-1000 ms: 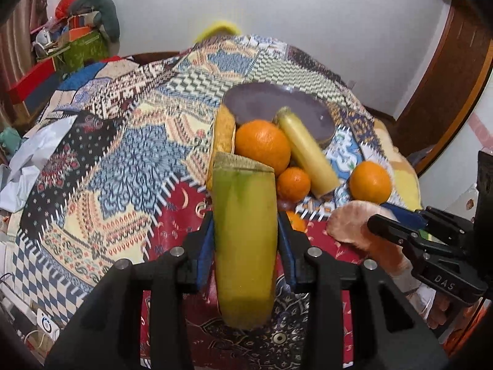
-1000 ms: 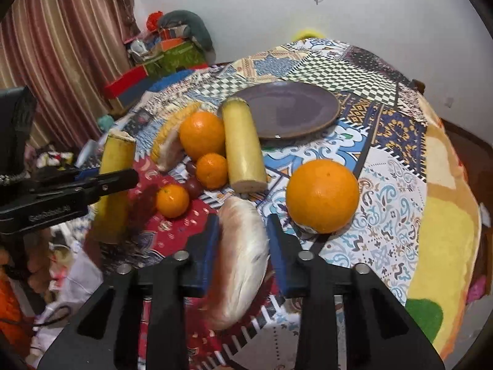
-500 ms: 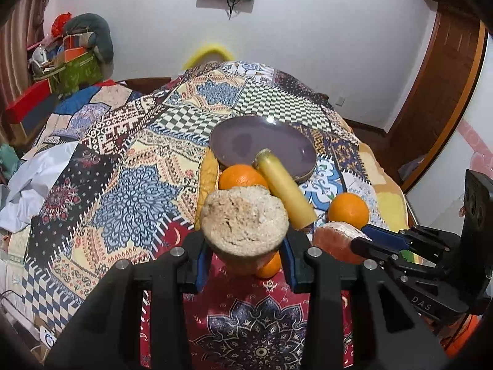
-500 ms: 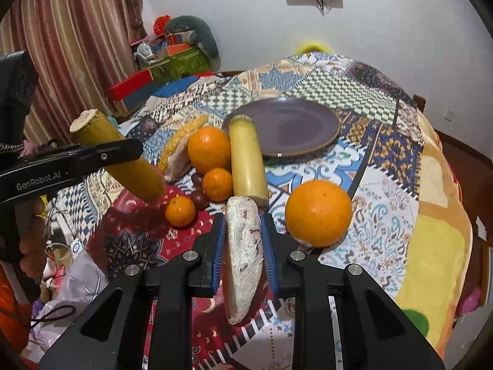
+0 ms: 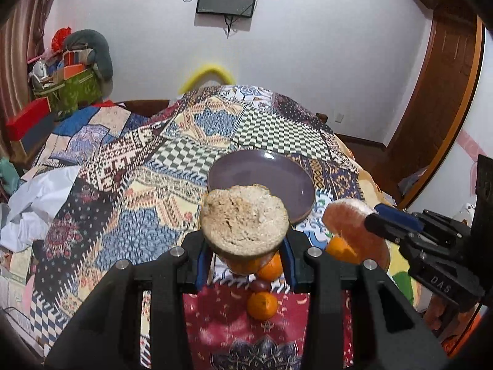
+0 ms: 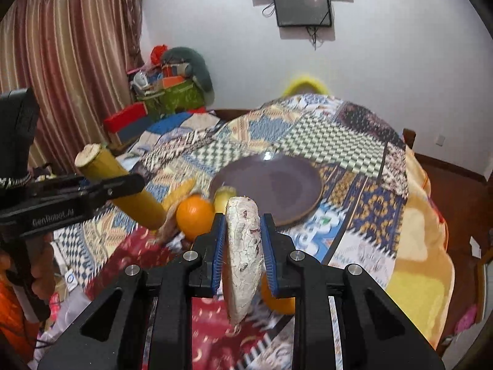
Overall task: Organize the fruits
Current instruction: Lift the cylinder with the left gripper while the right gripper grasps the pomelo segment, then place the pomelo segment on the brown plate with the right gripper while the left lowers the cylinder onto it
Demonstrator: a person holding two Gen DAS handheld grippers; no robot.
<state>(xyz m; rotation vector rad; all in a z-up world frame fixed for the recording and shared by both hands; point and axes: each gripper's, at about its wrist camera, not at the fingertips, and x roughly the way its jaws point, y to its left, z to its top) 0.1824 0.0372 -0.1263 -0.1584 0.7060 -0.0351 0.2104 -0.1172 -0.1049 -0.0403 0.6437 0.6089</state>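
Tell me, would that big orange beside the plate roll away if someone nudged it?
Probably yes. The big orange is round and sits loose on the patchwork cloth, with nothing bracing its near side. The cloth looks soft, so it might roll only a little before settling. It lies against a yellow cylinder near the purple plate, which would likely block it that way.

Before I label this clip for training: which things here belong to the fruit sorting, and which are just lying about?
Part of the job:
- yellow cylinder piece in the left gripper
- pale wedge in the right gripper
- purple plate
- oranges

Just lying about:
- wall screen
- green bag
- curtain
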